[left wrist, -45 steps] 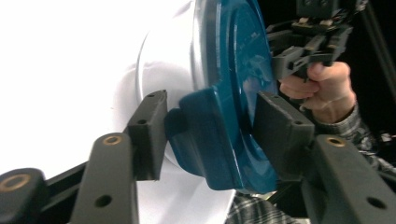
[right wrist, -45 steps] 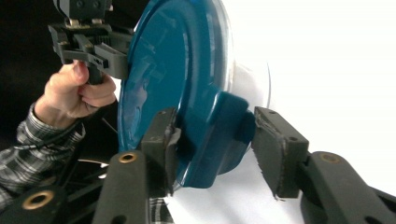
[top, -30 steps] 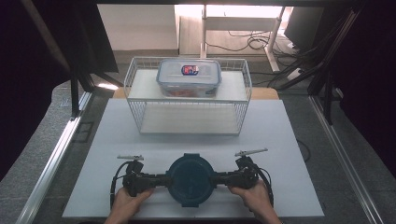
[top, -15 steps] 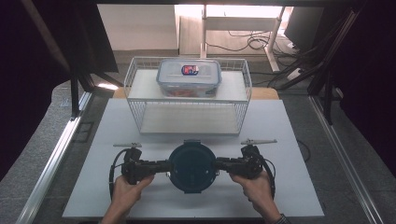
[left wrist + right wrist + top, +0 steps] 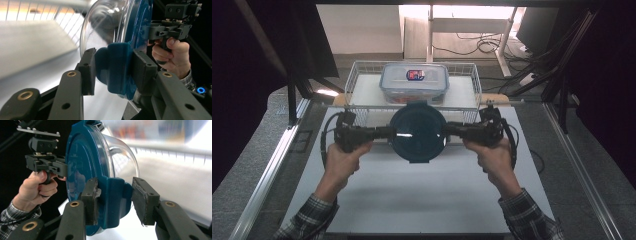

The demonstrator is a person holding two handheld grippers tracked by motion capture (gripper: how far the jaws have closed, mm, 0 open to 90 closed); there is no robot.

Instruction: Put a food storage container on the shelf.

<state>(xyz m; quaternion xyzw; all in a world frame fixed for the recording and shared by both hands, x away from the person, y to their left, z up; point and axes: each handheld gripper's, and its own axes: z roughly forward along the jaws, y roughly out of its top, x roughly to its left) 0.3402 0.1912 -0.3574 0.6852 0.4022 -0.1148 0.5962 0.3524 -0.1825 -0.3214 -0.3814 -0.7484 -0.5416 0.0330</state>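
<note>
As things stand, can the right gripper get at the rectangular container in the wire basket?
Probably not. The right gripper and the left gripper are both clamped on the blue-lidded round container, held up in front of the wire basket where the rectangular container sits.

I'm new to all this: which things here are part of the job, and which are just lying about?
In the job:
round blue-lidded glass container
left gripper
right gripper

Lying about:
wire basket
rectangular lidded food box
cables on the floor

Round container [image 5: 418, 132] before the wire basket [image 5: 353, 75], apparently holding a box [image 5: 414, 82].
</note>
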